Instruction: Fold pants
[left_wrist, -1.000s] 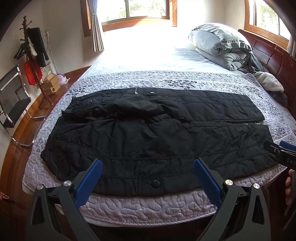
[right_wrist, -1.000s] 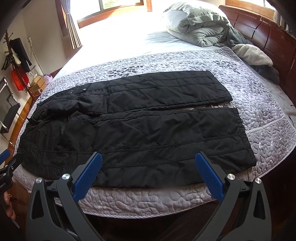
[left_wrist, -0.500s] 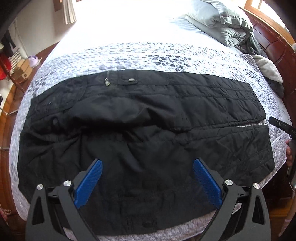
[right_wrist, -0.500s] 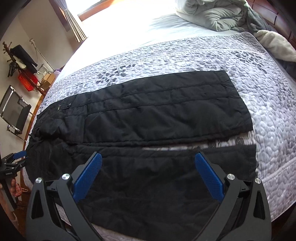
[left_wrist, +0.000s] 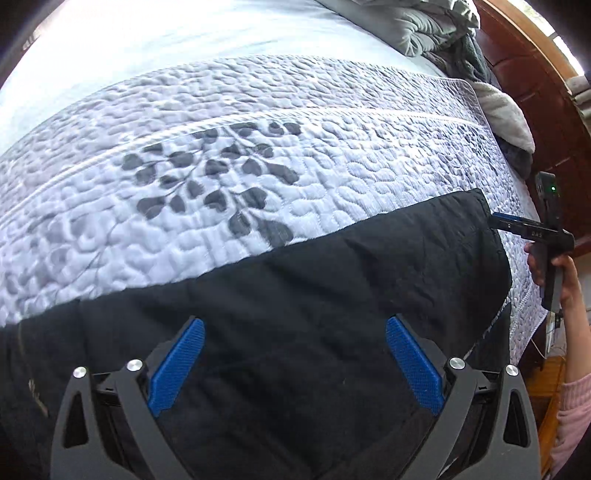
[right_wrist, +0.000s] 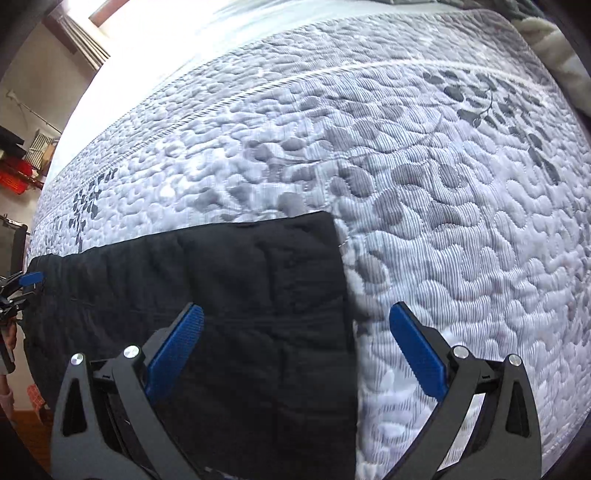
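Quilted grey-and-white bedspread (left_wrist: 332, 155) with a leaf print covers the bed we are working on, and a wooden headboard (left_wrist: 535, 92) and a heap of grey bedding (left_wrist: 436, 26) sit at its far right corner. Black padded pants (left_wrist: 295, 295) lie flat along the near edge of the bed, legs running toward the right edge, where the cuffs end squarely (right_wrist: 332, 236).

Our left gripper (left_wrist: 293, 360) hovers low over the pants with its blue pads spread wide, holding nothing. Our right gripper (right_wrist: 295, 345) is likewise wide apart and empty, one finger over the cuff end and the other over bare bedspread.

We judge the fabric to be soft, puffy and fairly light, with a slick shell that may slide on itself, so thin pinches could slip. Taking hold at the far edge would seem best to us: a corner of the cuff hem on the right, the waistband on the left, each bite catching the full padded layer.
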